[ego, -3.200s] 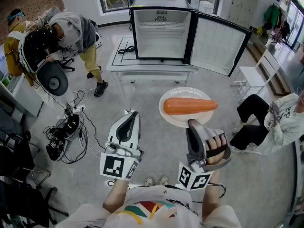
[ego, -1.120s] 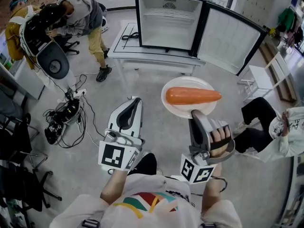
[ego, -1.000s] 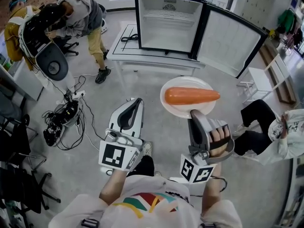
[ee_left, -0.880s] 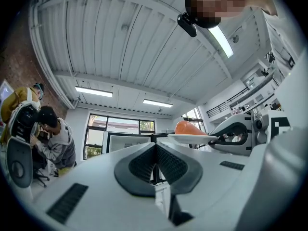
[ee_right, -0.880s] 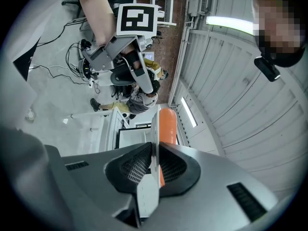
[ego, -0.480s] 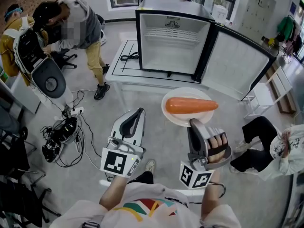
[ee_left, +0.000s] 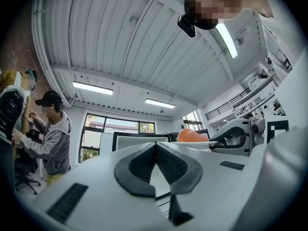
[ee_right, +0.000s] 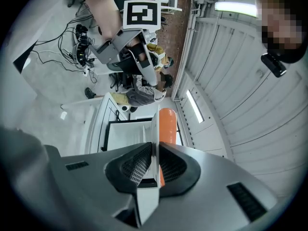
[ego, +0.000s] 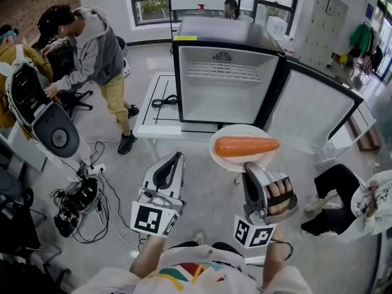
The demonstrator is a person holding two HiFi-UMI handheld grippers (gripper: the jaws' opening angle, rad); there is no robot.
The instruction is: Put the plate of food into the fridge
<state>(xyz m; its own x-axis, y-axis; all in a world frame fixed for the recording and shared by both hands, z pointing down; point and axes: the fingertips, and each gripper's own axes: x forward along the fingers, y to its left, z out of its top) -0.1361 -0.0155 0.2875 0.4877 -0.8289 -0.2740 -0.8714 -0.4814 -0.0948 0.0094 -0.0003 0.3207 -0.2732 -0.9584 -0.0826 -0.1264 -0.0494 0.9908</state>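
Holding the plate [ego: 233,131] by its near rim, my right gripper [ego: 249,163] has its jaws pinched narrow on the edge. The carrot [ego: 245,146] lies crosswise on the plate, long axis left to right. The fridge [ego: 223,84] stands open straight ahead beyond the plate, door swung right. My left gripper [ego: 176,159] is closed on nothing, off to the left. I judge a level push straight forward is what's needed.

Bright, even light: daylight via windows [ego: 151,2] + ceiling strip lights [ee_left: 90,87]. Shadows soft. Strong fisheye; gripper views dark-vignetted at edges, nearest foreground blurred.
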